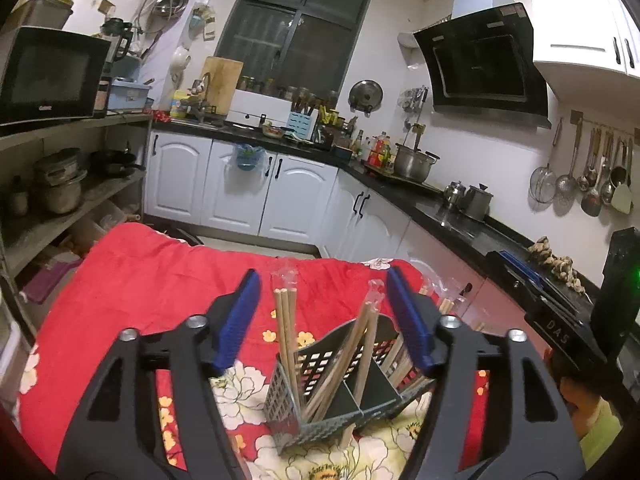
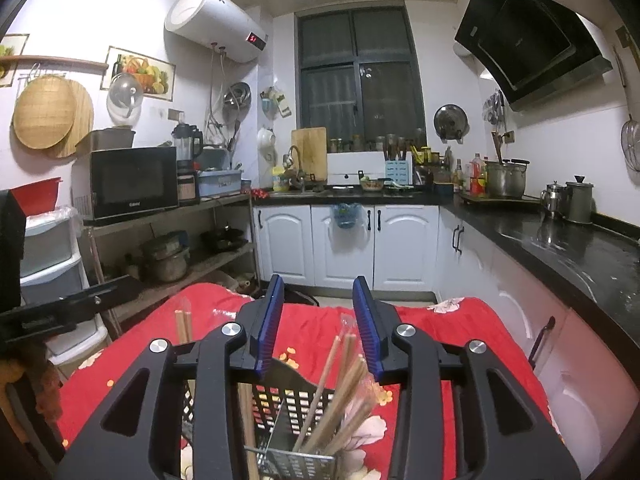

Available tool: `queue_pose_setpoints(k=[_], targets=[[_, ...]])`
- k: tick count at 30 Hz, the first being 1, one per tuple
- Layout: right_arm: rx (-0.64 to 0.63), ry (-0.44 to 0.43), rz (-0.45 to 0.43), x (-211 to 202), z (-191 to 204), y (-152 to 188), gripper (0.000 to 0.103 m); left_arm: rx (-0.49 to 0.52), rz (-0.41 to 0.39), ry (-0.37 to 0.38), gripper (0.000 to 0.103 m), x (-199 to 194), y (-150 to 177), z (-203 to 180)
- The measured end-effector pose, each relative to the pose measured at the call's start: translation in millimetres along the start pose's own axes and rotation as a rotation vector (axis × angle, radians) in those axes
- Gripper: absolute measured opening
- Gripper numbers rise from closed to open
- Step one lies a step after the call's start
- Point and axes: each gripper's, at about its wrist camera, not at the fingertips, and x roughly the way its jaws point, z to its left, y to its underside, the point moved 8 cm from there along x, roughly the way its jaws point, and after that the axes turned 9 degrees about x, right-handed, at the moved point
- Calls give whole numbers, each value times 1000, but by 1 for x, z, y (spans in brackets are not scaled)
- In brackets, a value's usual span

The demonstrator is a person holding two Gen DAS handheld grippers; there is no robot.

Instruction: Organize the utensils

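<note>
A grey perforated metal utensil holder (image 1: 340,376) with compartments stands on the red floral cloth (image 1: 160,280). Wooden chopsticks (image 1: 286,328) in clear wrappers stand in its compartments. My left gripper (image 1: 322,280) is open and empty, its blue fingers on either side above the holder. In the right wrist view the holder (image 2: 296,420) sits below my right gripper (image 2: 318,284), which is open and empty. Chopsticks (image 2: 340,392) lean in the compartment under it. Another wrapped pair (image 2: 183,324) stands at the left.
A black counter (image 2: 560,240) with pots runs along the right. White cabinets (image 2: 360,240) and a window stand at the back. A shelf with a microwave (image 2: 132,182) and pans stands on the left. The right gripper's body (image 1: 592,320) shows at the left view's right edge.
</note>
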Motion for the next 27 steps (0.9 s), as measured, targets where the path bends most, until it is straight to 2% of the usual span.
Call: queue_pose_setpoints(k=[5, 7, 14, 19, 27], targets=[[-18, 2, 12, -9, 4, 4, 40, 25, 4, -9, 88, -12, 4, -6], [-21, -1, 14, -14, 5, 5, 45, 28, 8, -13, 92, -17, 7, -7], [-39, -14, 22, -33, 13, 10, 54, 28, 9, -35, 93, -39, 15, -7], [-54, -31, 27, -49, 21, 17, 66, 23, 8, -60, 93, -54, 21, -7], [-50, -80, 66, -71, 34, 35, 80, 34, 23, -126, 93, -93, 40, -6]])
